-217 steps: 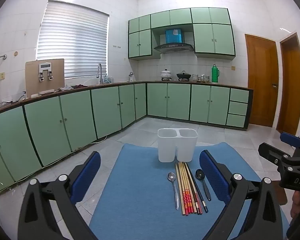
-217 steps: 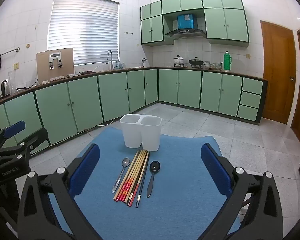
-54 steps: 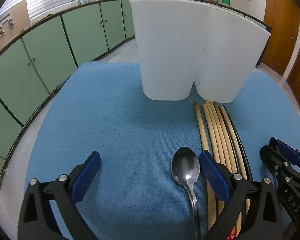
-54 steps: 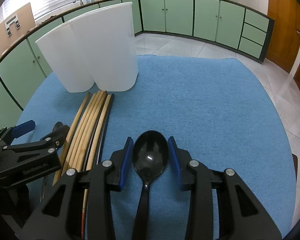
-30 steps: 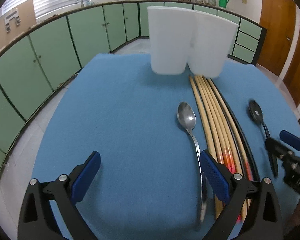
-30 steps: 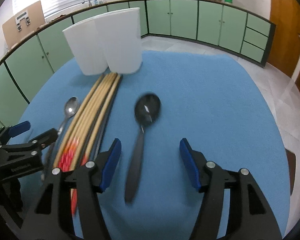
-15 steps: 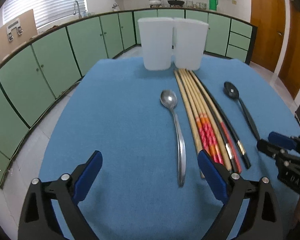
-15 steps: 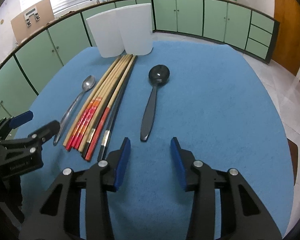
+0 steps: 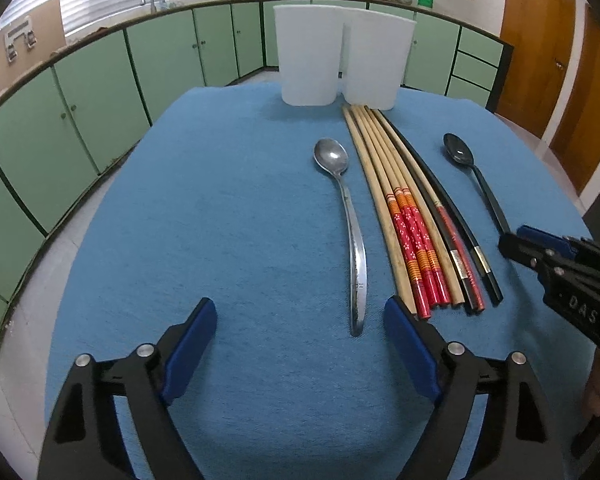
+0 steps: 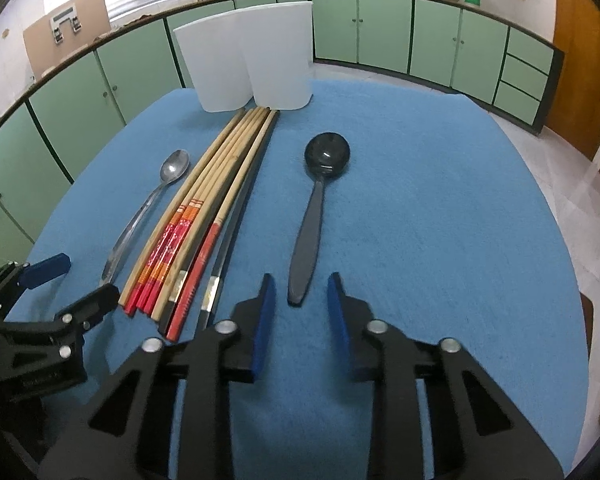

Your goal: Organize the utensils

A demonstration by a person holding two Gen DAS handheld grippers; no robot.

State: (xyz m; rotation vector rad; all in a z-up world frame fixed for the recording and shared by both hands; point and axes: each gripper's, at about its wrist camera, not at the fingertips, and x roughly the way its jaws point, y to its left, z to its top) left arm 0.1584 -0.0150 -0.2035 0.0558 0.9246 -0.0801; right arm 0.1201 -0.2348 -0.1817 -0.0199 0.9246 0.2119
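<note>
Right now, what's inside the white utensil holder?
The white utensil holder shows only its outer walls; both compartments' insides are hidden from these views. Nothing pokes above its rim.

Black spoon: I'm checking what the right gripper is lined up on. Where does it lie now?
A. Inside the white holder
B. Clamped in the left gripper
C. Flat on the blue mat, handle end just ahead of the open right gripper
C: the black spoon lies flat on the blue mat, its handle end just ahead of the open right gripper, untouched.

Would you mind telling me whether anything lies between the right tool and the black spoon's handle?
Nothing visible does. The right tool is open and lined up with the end of the black spoon; only bare blue mat lies between. The chopsticks lie apart, to the left of the spoon.
</note>
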